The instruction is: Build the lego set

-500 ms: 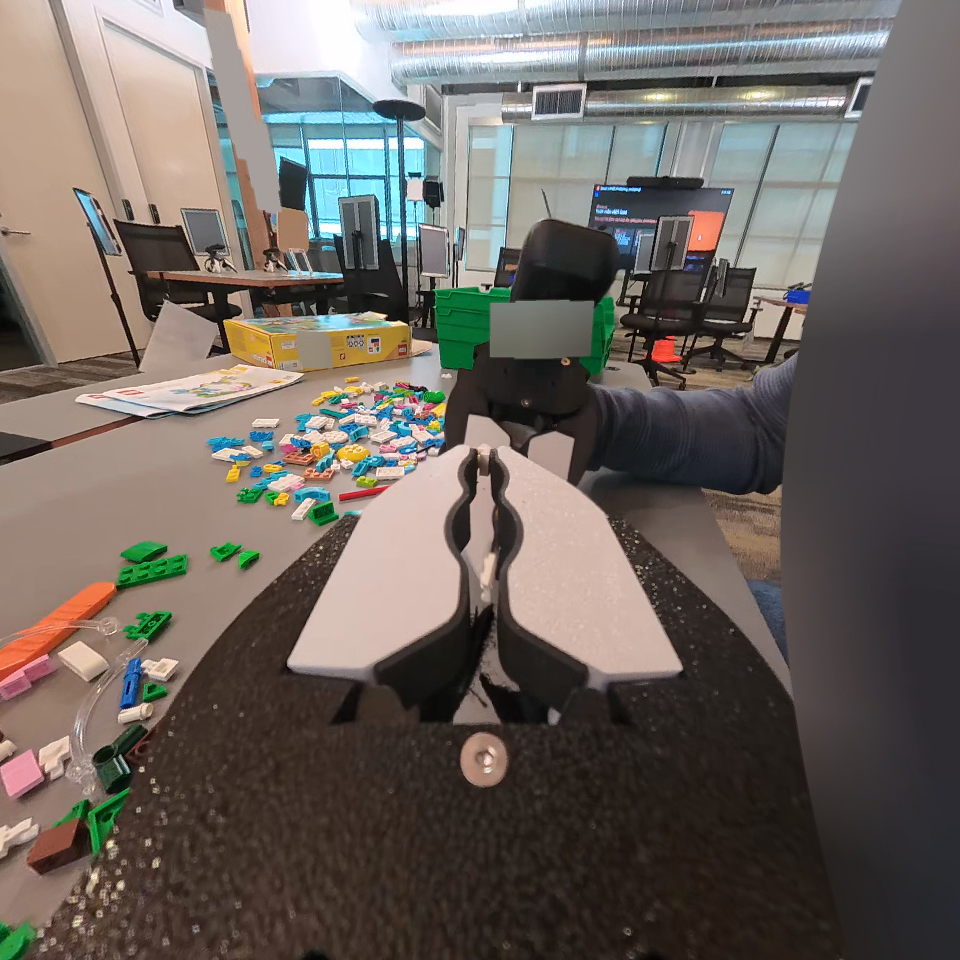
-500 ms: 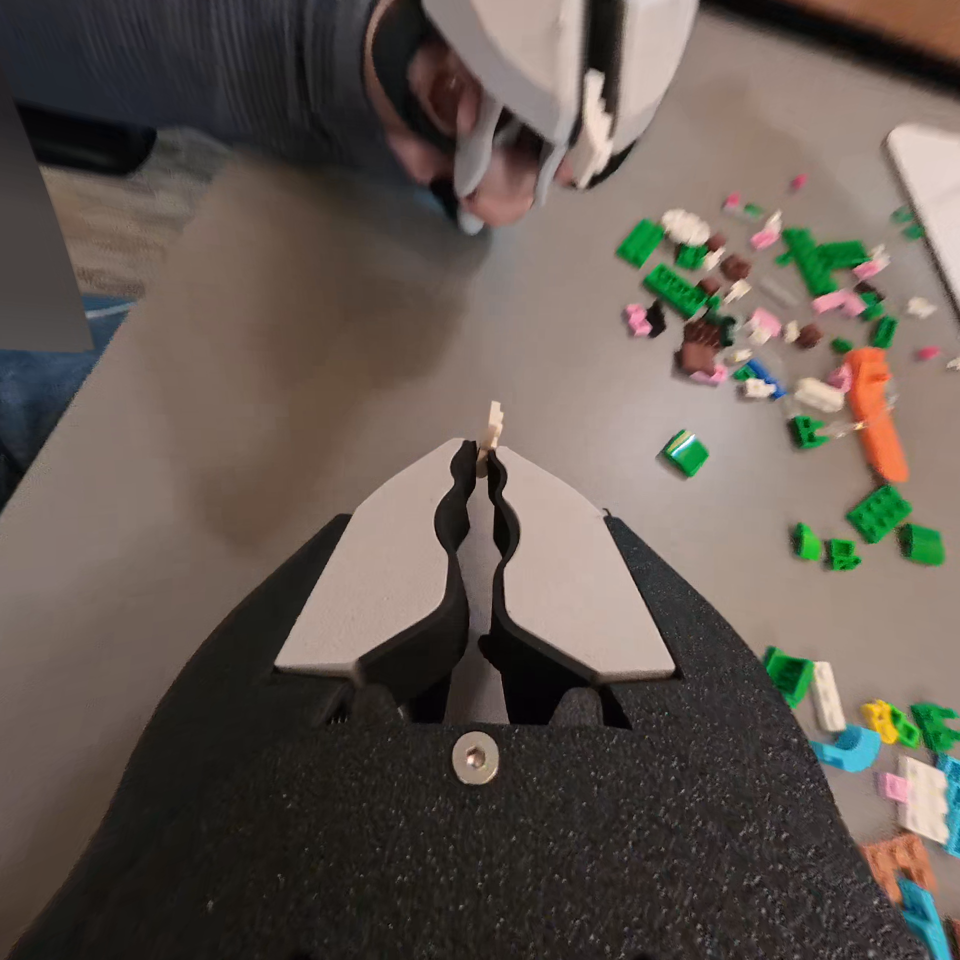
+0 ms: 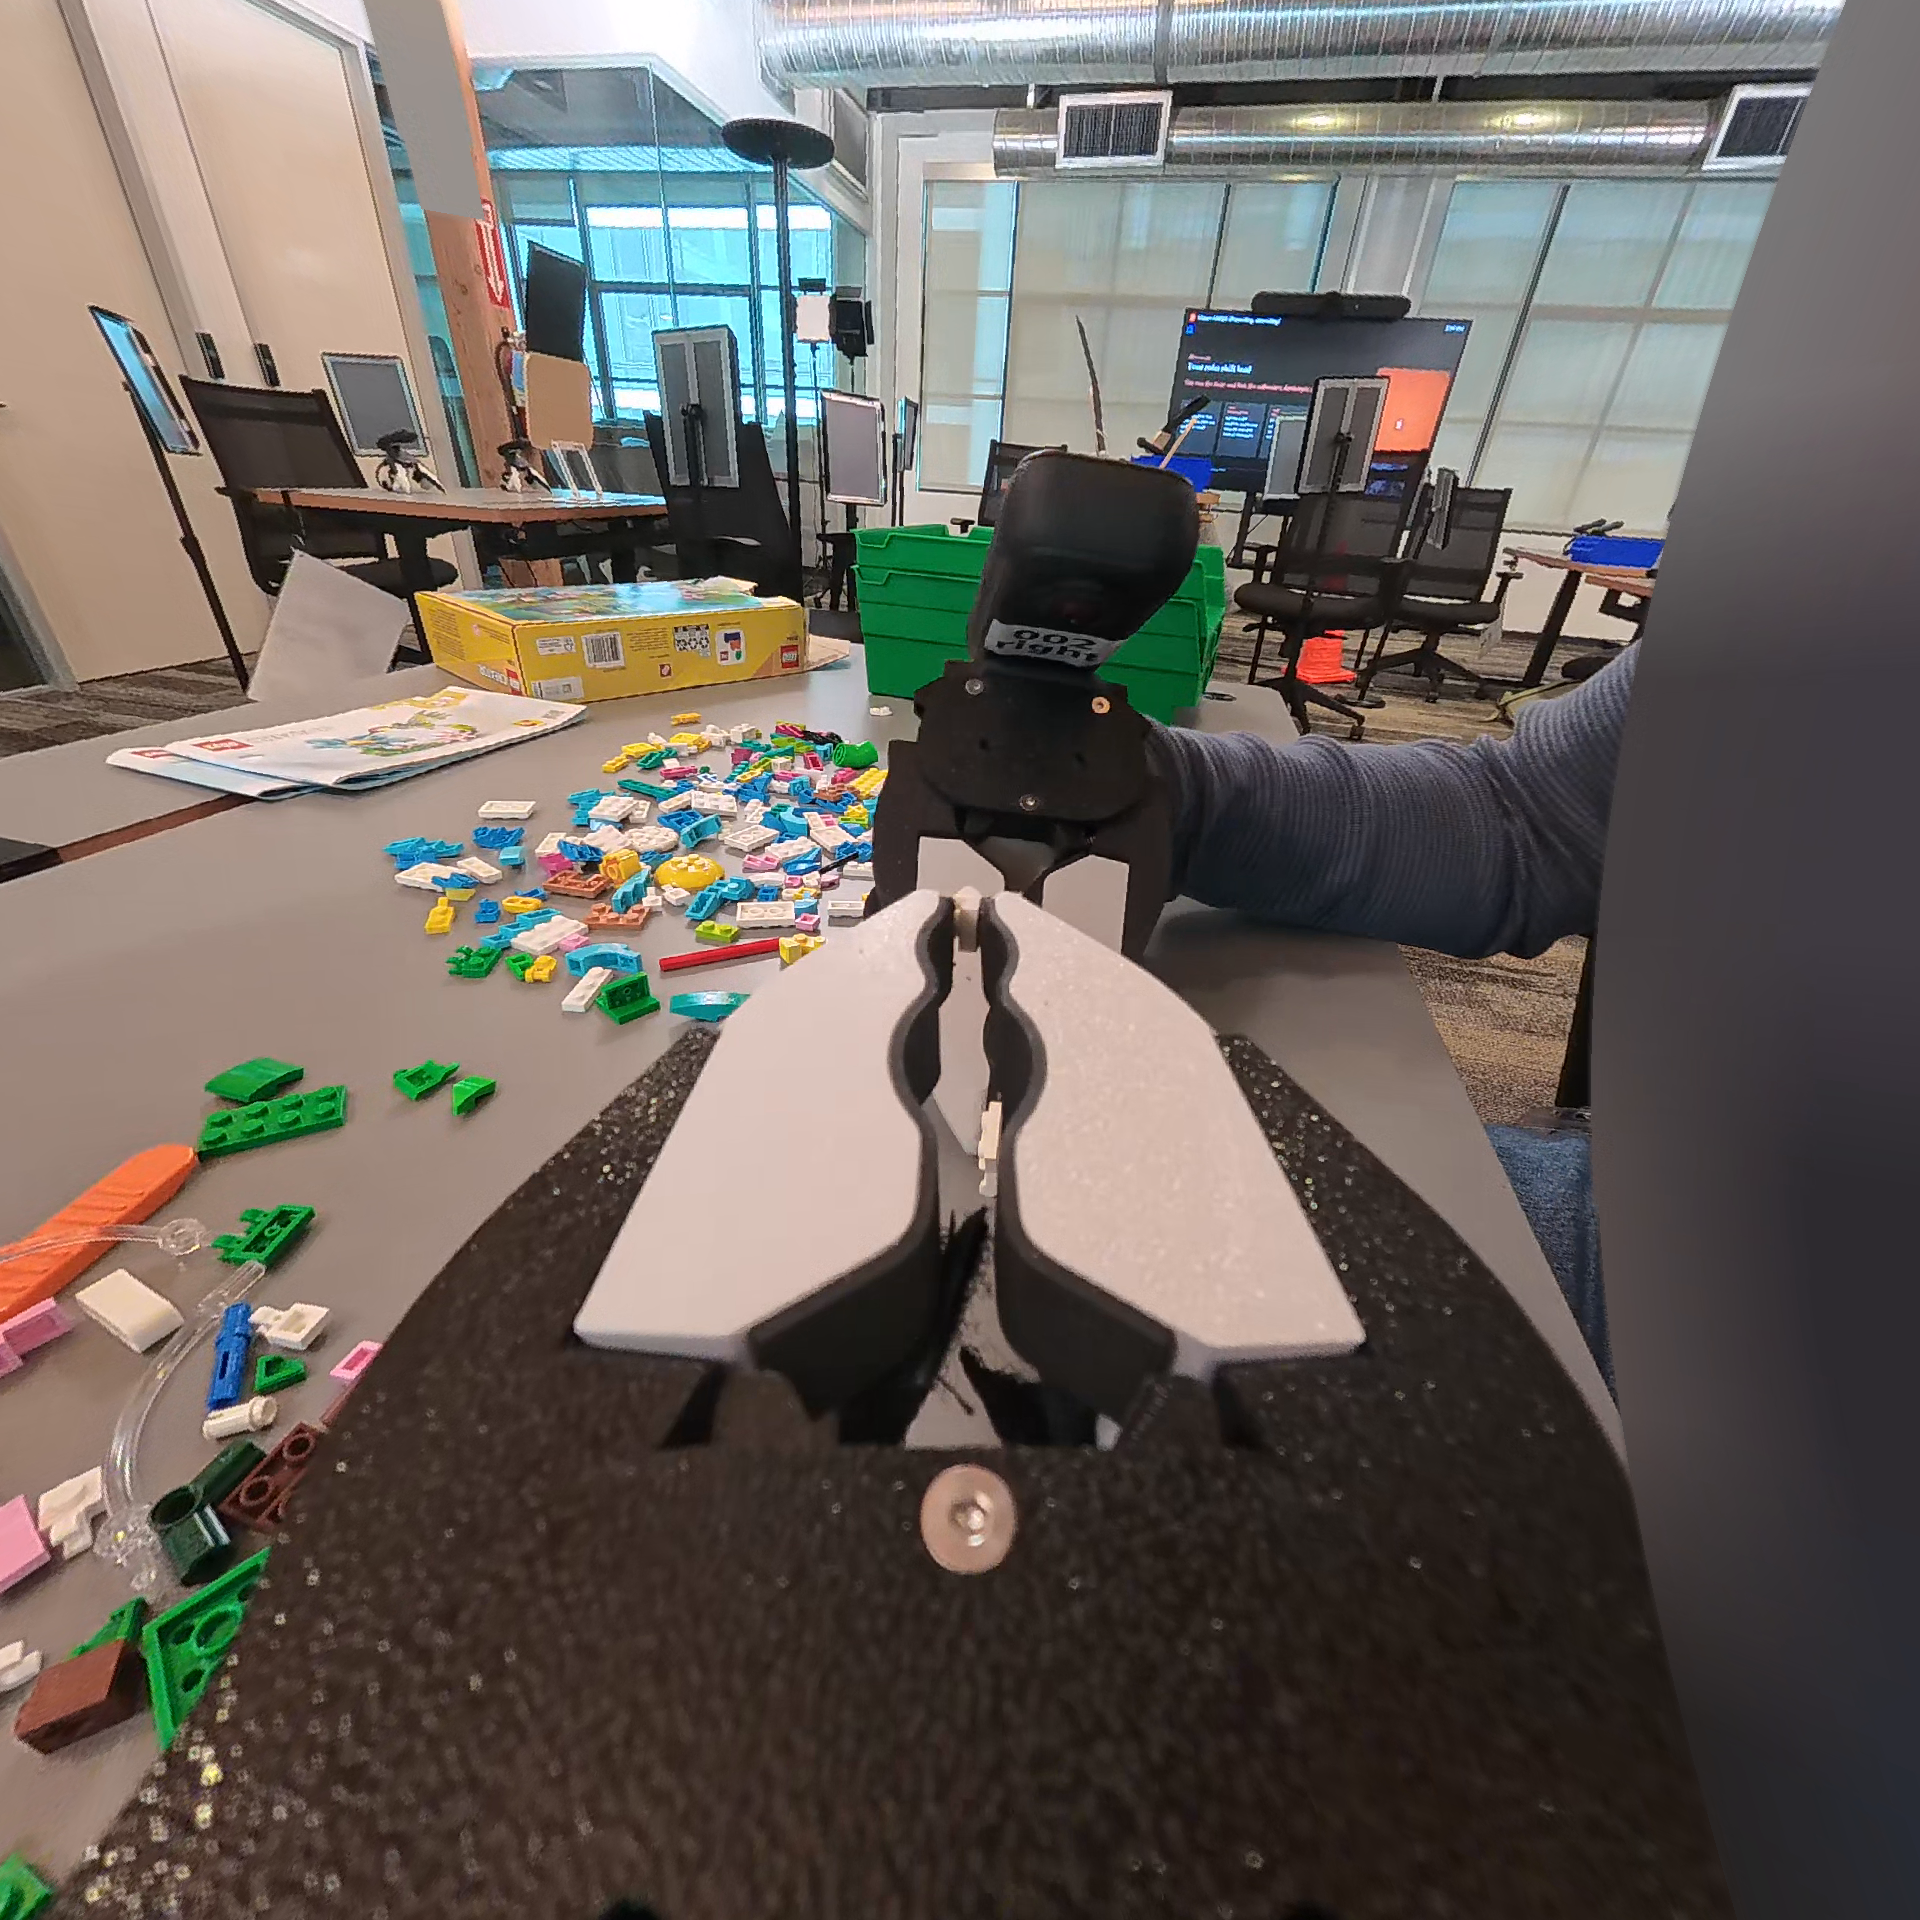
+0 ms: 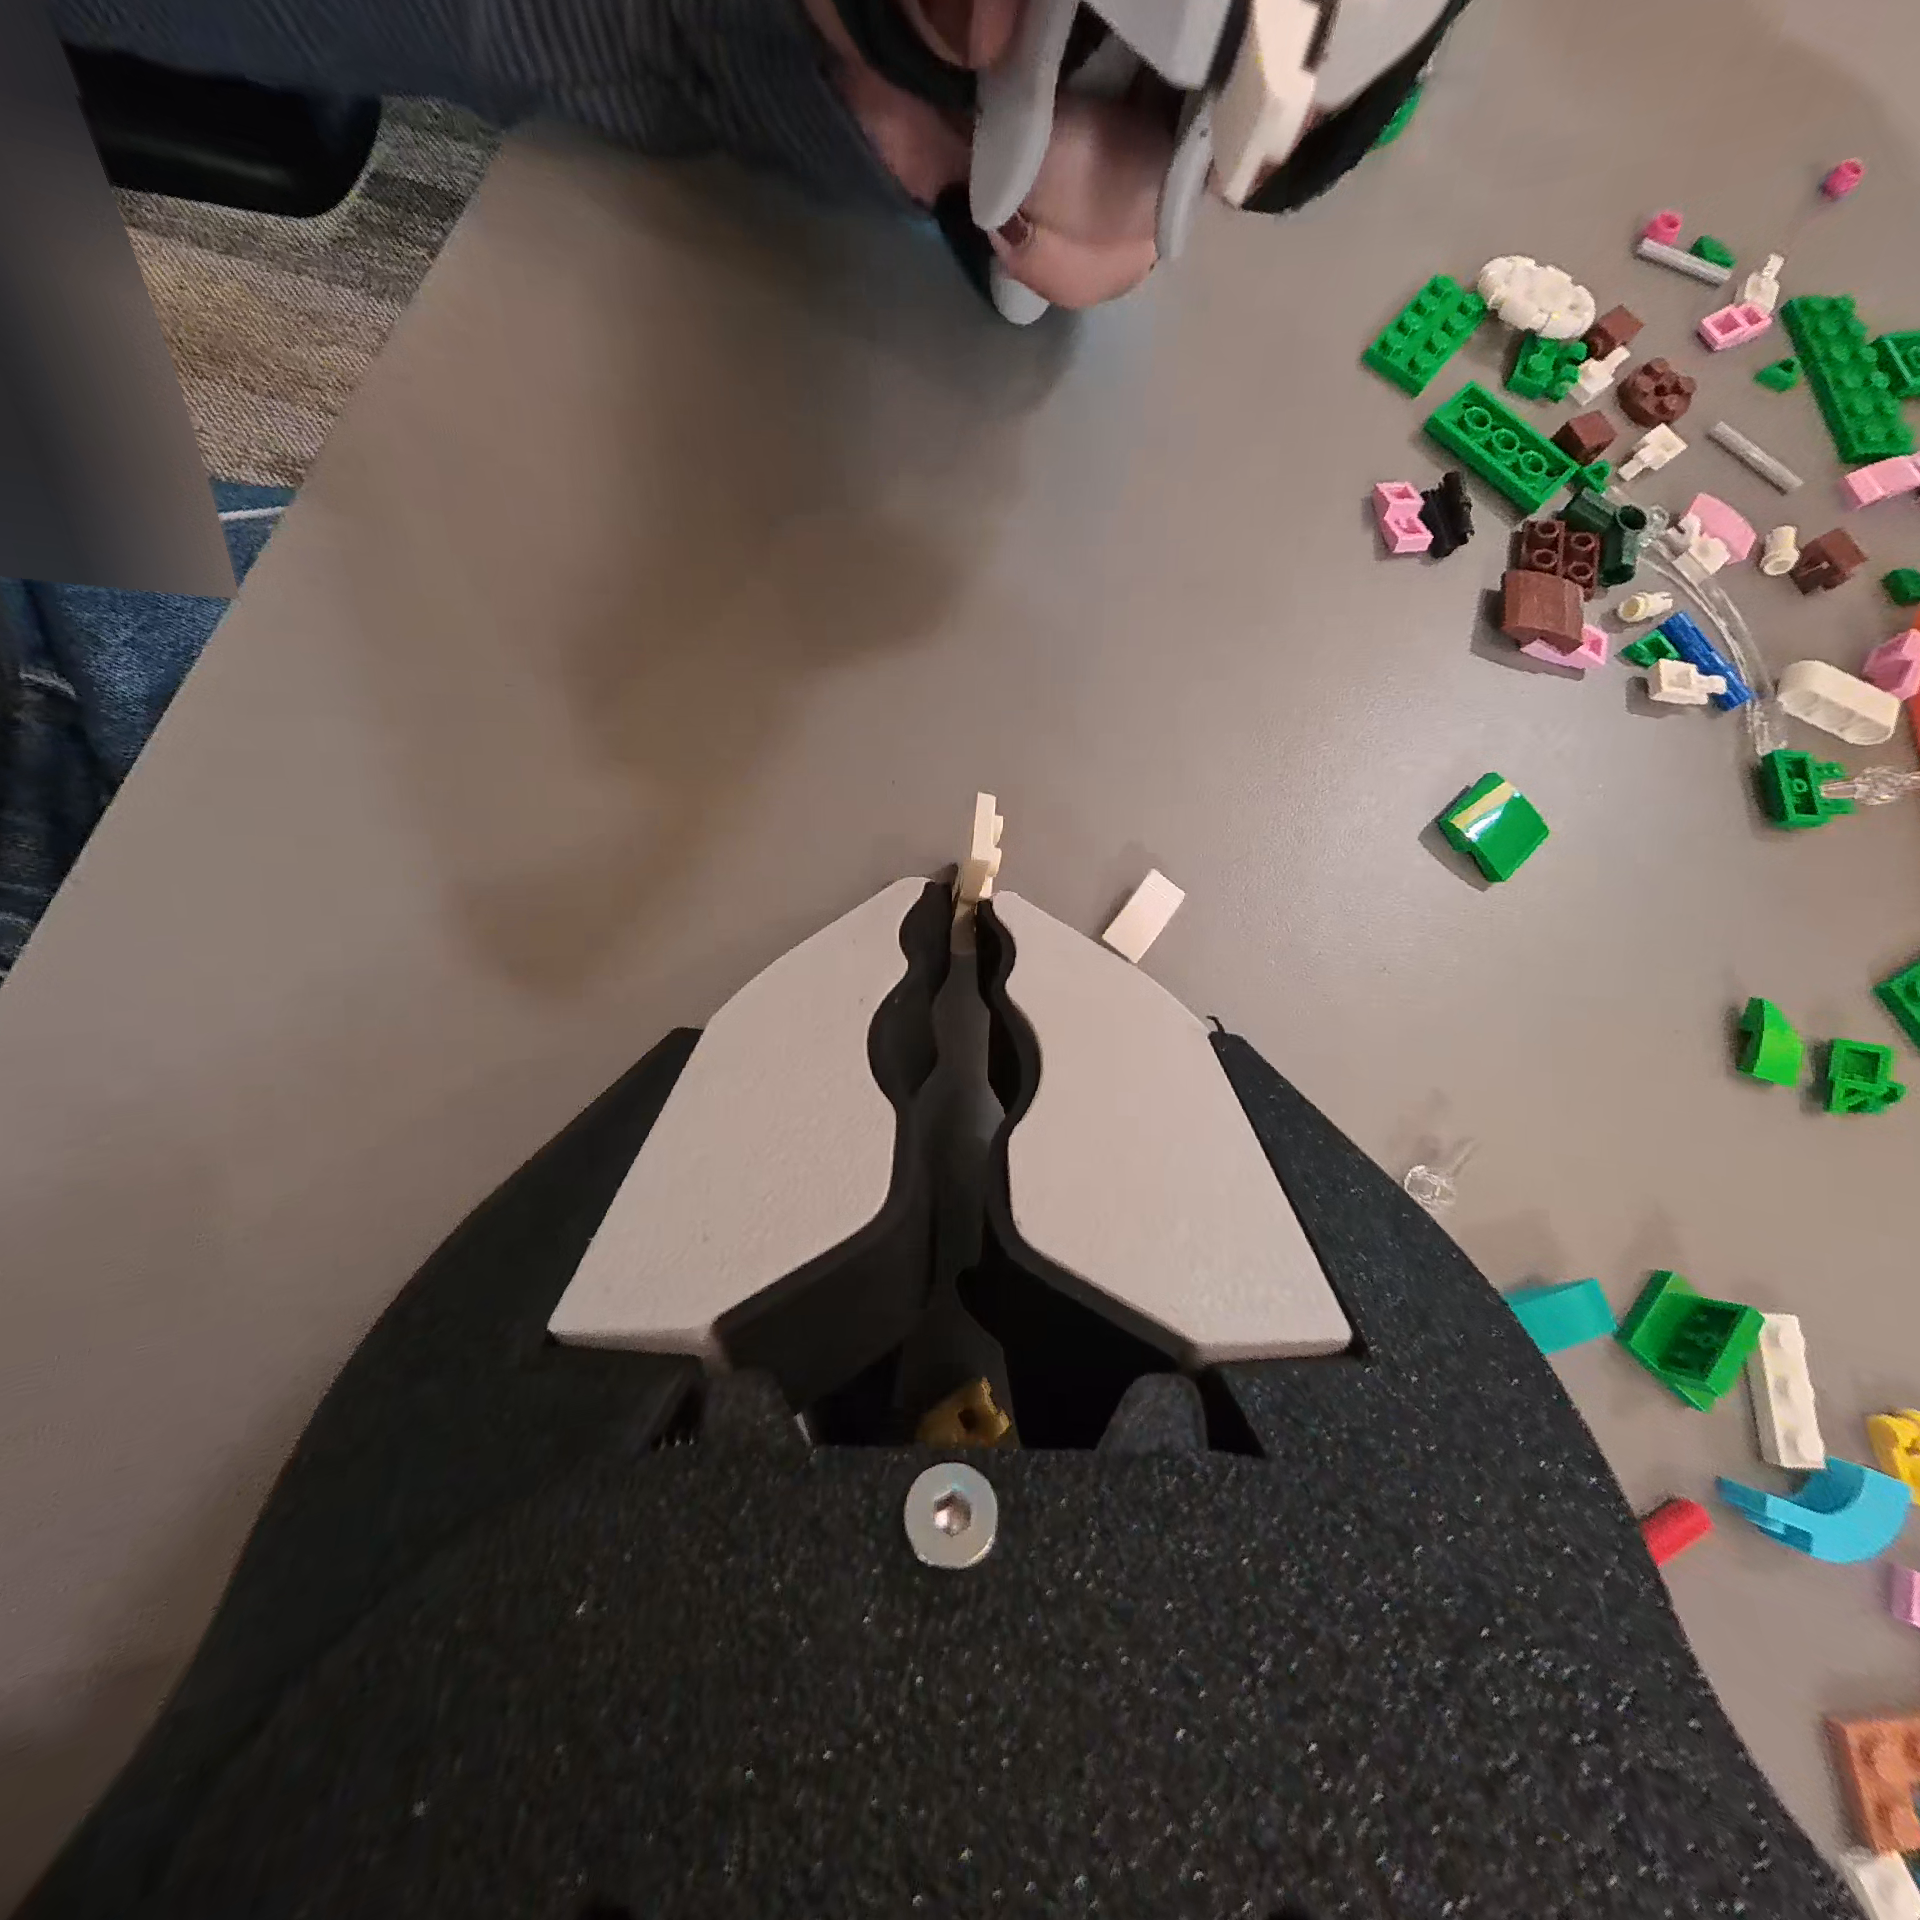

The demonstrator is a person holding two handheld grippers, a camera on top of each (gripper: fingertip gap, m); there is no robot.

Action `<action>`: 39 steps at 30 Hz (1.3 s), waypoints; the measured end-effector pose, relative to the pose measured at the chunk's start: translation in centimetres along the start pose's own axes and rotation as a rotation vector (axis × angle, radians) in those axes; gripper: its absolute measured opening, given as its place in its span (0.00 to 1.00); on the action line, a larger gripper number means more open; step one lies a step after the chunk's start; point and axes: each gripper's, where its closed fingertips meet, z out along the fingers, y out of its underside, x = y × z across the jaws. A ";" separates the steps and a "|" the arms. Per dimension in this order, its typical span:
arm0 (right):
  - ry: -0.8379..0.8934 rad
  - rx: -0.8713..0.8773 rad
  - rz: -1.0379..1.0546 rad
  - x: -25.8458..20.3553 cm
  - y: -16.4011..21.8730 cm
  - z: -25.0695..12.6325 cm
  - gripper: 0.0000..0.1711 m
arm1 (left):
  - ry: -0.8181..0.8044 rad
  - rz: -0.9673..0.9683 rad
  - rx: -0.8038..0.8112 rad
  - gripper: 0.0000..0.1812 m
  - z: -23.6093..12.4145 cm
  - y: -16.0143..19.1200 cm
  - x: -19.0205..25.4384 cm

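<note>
Left wrist view is showing yellow cardboard lego box (image 3: 613, 636) and stacked green plastic bins (image 3: 914, 613), unseen in right view | left gripper (image 3: 966, 914) is pinching small white lego plate (image 3: 989, 1132) | right gripper (image 4: 968, 904), facing it, is clamping cream lego piece (image 4: 982, 847) above grey table (image 4: 623, 623) | bin contents cannot be told.
</note>
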 end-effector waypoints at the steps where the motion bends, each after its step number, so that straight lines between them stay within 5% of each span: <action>1: 0.001 -0.005 -0.004 0.0 0.0 0.0 0.03 | 0.001 0.000 -0.002 0.02 0.0 0.0 0.0; 19: -0.023 0.002 0.012 -0.1 0.4 -0.5 0.04 | 0.011 0.003 -0.011 0.02 0.1 0.1 0.1; 39: 0.071 -0.111 0.174 1.4 0.2 0.0 0.18 | 0.013 0.000 -0.022 0.02 0.2 0.3 0.1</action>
